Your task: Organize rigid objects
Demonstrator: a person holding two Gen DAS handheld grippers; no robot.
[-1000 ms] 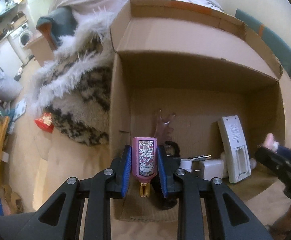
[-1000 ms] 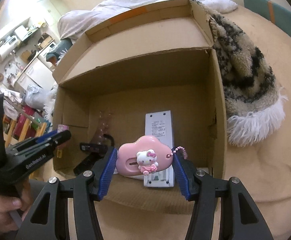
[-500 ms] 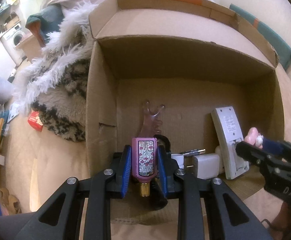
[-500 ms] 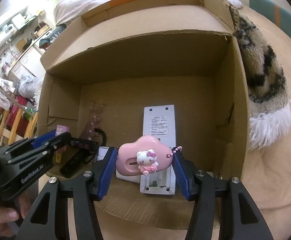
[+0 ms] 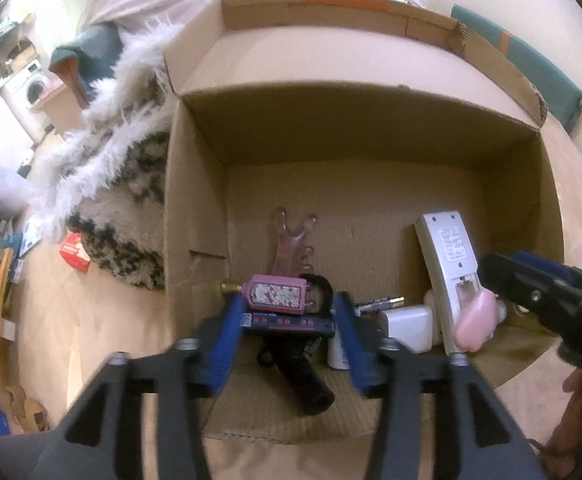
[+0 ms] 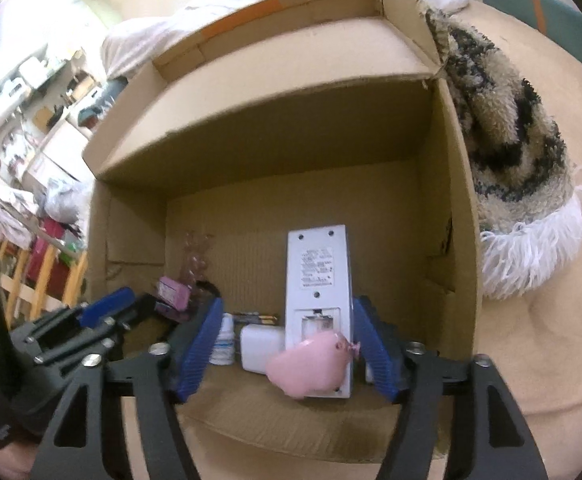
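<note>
The pink patterned perfume bottle (image 5: 277,299) lies sideways in the cardboard box (image 5: 195,216), between the wide-spread left tongs (image 5: 287,326). The glossy pink cloud-shaped charm (image 6: 311,368) sits loose between the wide right tongs (image 6: 287,348), against the white remote (image 6: 317,276).

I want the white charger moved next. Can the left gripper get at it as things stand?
Probably yes. The left gripper is open inside the box, and the charger lies just to its right with its top uncovered. The remote beside it and the small bottle crowd its sides.
</note>
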